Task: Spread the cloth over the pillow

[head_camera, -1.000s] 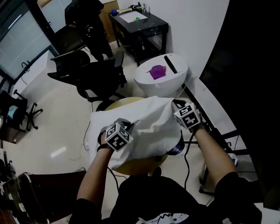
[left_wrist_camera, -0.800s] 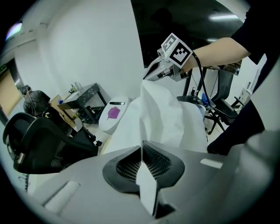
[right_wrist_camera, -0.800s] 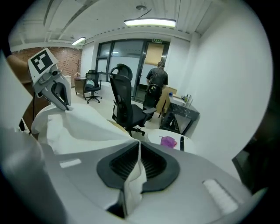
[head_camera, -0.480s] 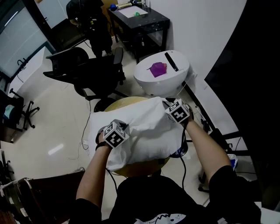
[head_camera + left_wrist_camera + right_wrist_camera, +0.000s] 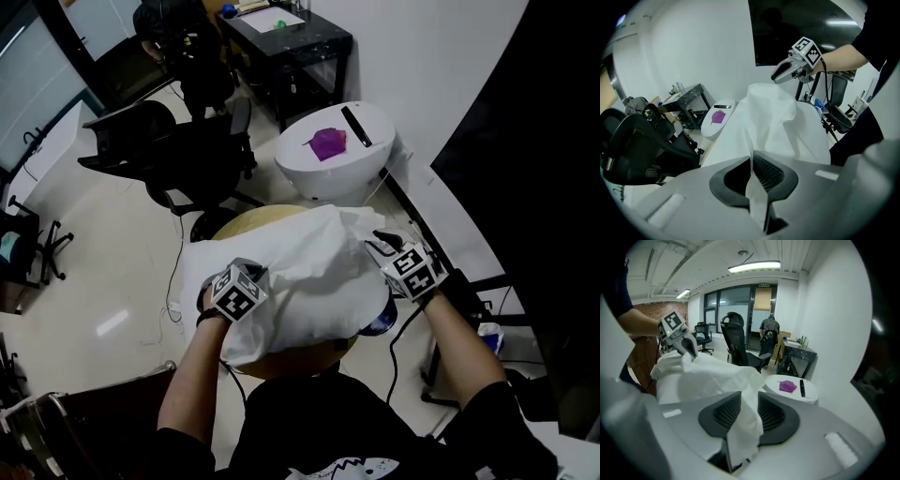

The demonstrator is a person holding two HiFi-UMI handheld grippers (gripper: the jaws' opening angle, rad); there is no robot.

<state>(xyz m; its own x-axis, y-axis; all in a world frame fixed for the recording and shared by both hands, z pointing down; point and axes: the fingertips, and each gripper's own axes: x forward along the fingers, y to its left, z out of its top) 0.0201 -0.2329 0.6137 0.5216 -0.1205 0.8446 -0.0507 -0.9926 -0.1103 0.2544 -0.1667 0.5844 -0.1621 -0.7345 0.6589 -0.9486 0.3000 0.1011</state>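
Note:
A white cloth (image 5: 314, 258) lies crumpled over a white pillow (image 5: 281, 323) on a round tan table (image 5: 246, 220). My left gripper (image 5: 255, 278) is at the pillow's near left side. In the left gripper view it (image 5: 752, 161) is shut on a fold of the cloth (image 5: 773, 117). My right gripper (image 5: 380, 246) is at the pillow's right edge. Its jaws have just been opening and now stand apart (image 5: 749, 401), with a loose strip of cloth (image 5: 745, 427) hanging between them. Each gripper view shows the other gripper across the cloth.
A white round side table (image 5: 375, 159) stands beyond the pillow, with a purple object (image 5: 327, 143) and a black remote (image 5: 354, 127) on it. Black office chairs (image 5: 159, 141) are at the left and a black desk (image 5: 300, 42) at the back. Cables run along the floor at the right.
The right gripper went in toward the pillow's far right corner, then drew back to the right edge, and its jaws opened. The left gripper shifted slightly left and stayed shut on the cloth.

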